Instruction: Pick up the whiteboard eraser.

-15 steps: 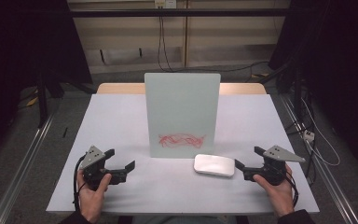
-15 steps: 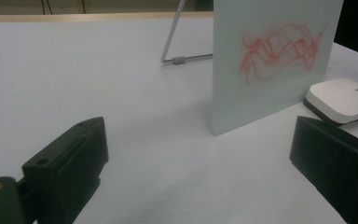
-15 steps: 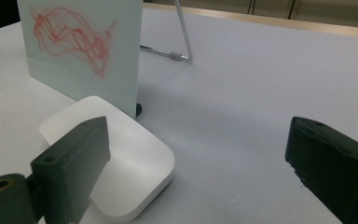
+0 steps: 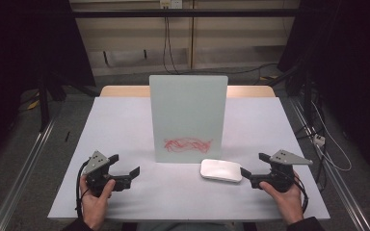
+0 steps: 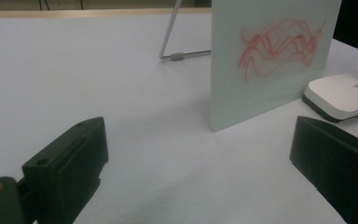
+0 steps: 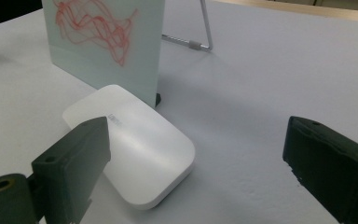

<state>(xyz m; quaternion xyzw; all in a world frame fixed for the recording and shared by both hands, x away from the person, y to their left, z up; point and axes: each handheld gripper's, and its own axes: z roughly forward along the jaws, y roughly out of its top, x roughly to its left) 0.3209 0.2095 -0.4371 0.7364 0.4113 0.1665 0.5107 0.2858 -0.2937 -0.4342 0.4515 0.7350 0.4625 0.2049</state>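
Observation:
A pale glass board stands upright at the table's centre, with a red scribble low on its face. A white rounded eraser lies flat just in front of the board's right corner. My left gripper rests open at the front left, apart from the board, with nothing between its jaws. My right gripper stands open just right of the eraser. In the right gripper view the eraser lies by the left jaw, partly between the open jaws. The left gripper view has the board and eraser ahead on the right.
A light grey mat covers the table, with a wooden edge at the back. A thin metal stand props the board from behind. Cables hang off the table's right side. Bare mat lies left and right of the board.

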